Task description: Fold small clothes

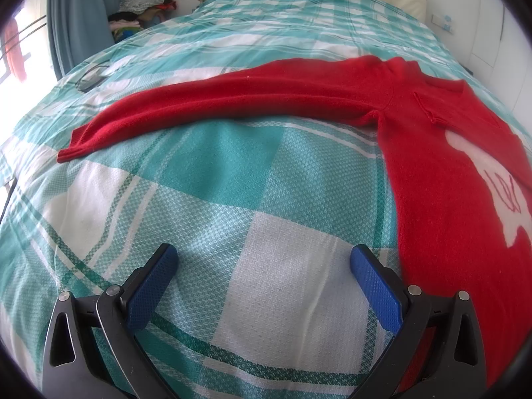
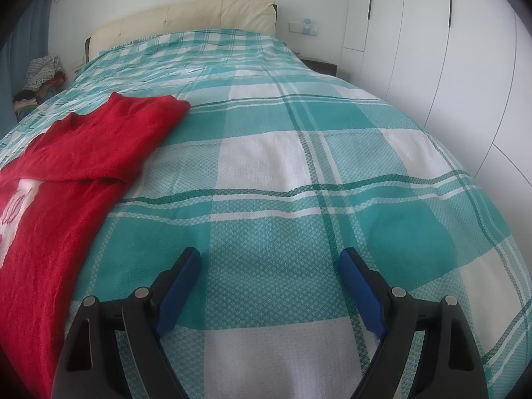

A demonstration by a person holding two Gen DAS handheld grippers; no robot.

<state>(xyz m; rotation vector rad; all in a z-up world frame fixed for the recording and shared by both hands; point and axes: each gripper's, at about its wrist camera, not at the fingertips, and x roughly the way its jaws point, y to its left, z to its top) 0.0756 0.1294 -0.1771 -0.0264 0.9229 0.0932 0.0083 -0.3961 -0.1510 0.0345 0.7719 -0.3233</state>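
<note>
A red knit sweater [image 1: 439, 153] with a white patch on its front lies flat on the teal checked bed cover [image 1: 232, 199]. Its left sleeve [image 1: 206, 106] stretches out straight to the left. In the right wrist view the sweater [image 2: 66, 179] lies at the left, with its right sleeve [image 2: 133, 123] folded across the upper body. My left gripper [image 1: 264, 259] is open and empty above the cover, just left of the sweater's side edge. My right gripper [image 2: 269, 262] is open and empty above the cover, to the right of the sweater.
The bed's cream headboard [image 2: 199, 16] is at the far end. White wardrobe doors [image 2: 432, 50] stand along the right. A pile of clothes [image 1: 143, 3] sits beside a blue curtain [image 1: 76, 16] at the far left. A dark cable [image 1: 89, 78] lies on the cover.
</note>
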